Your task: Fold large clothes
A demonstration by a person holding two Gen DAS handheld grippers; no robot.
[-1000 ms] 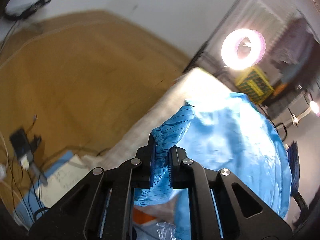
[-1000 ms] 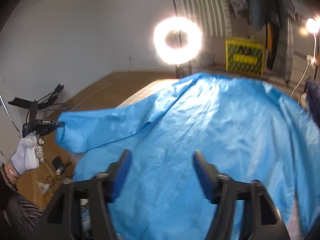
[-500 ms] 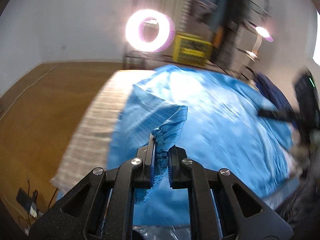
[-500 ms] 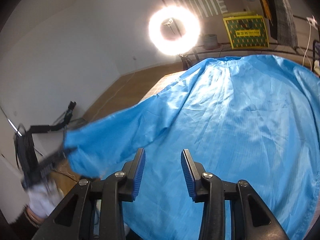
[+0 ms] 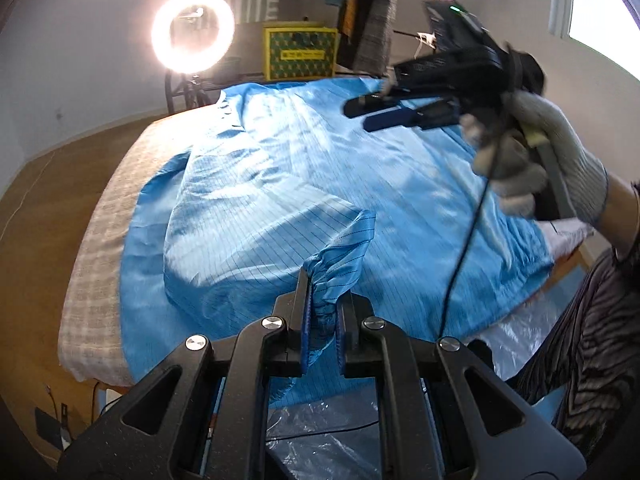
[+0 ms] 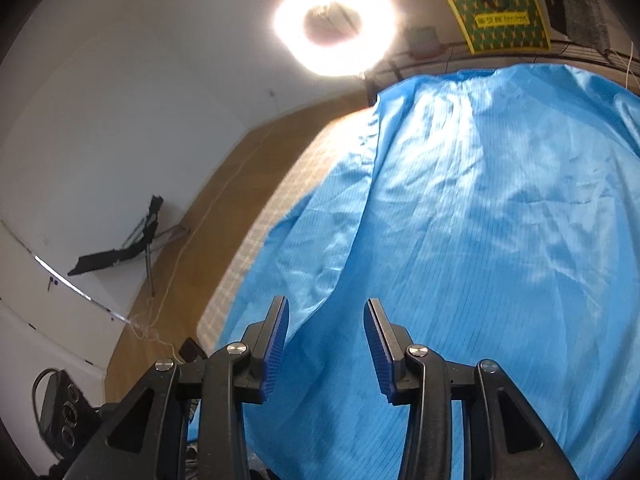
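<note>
1 blue garment, left gripper clamping 1 cuff, right gripper released

Glowing bright at back of rm: ring light on its stand, w/ yellow-green patterned box sitting just beside it. Hanging behind box: dark clothes. Lying under everything: checked beige bedcover. Leaning on wood floor nr white wall: folded black stand.
</note>
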